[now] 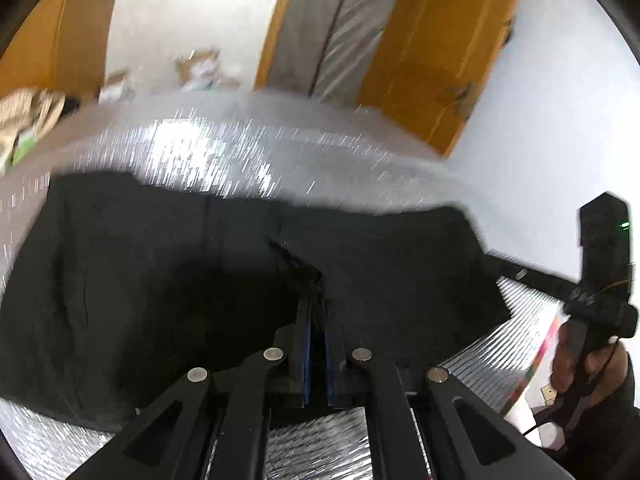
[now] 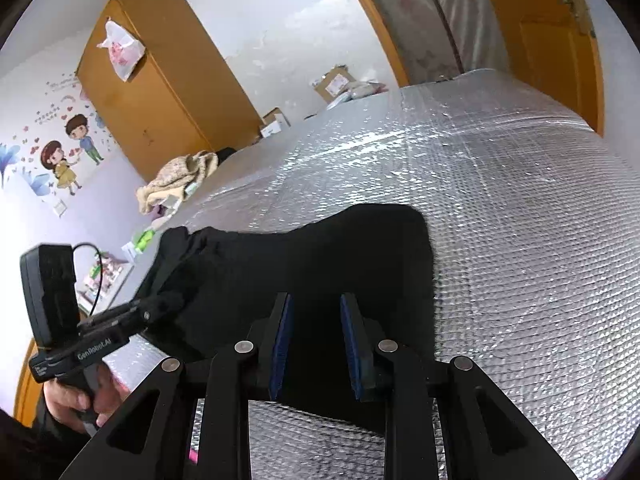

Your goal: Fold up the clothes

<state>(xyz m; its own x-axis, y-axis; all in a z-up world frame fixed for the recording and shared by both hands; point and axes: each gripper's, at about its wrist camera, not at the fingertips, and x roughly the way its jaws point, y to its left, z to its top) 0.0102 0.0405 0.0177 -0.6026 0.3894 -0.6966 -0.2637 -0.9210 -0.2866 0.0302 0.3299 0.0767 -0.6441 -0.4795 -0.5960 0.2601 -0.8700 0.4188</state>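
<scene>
A black garment [image 1: 160, 272] lies spread on a silver bubble-foil surface [image 1: 224, 144]. My left gripper [image 1: 317, 304] is shut on a fold of the black garment, pinched between its blue pads. In the right wrist view the same garment [image 2: 320, 248] lies under my right gripper [image 2: 316, 304], which is open with its blue pads apart just above the cloth. The left gripper [image 2: 168, 304] also shows there at the garment's left edge, shut on the cloth. The right gripper's body shows at the right edge of the left wrist view [image 1: 600, 280].
The foil surface [image 2: 500, 200] stretches far and to the right. A beige cloth heap [image 2: 176, 180] lies at its far left. A wooden wardrobe [image 2: 160, 80], cardboard boxes [image 2: 336, 80] and an orange door [image 2: 540, 32] stand behind.
</scene>
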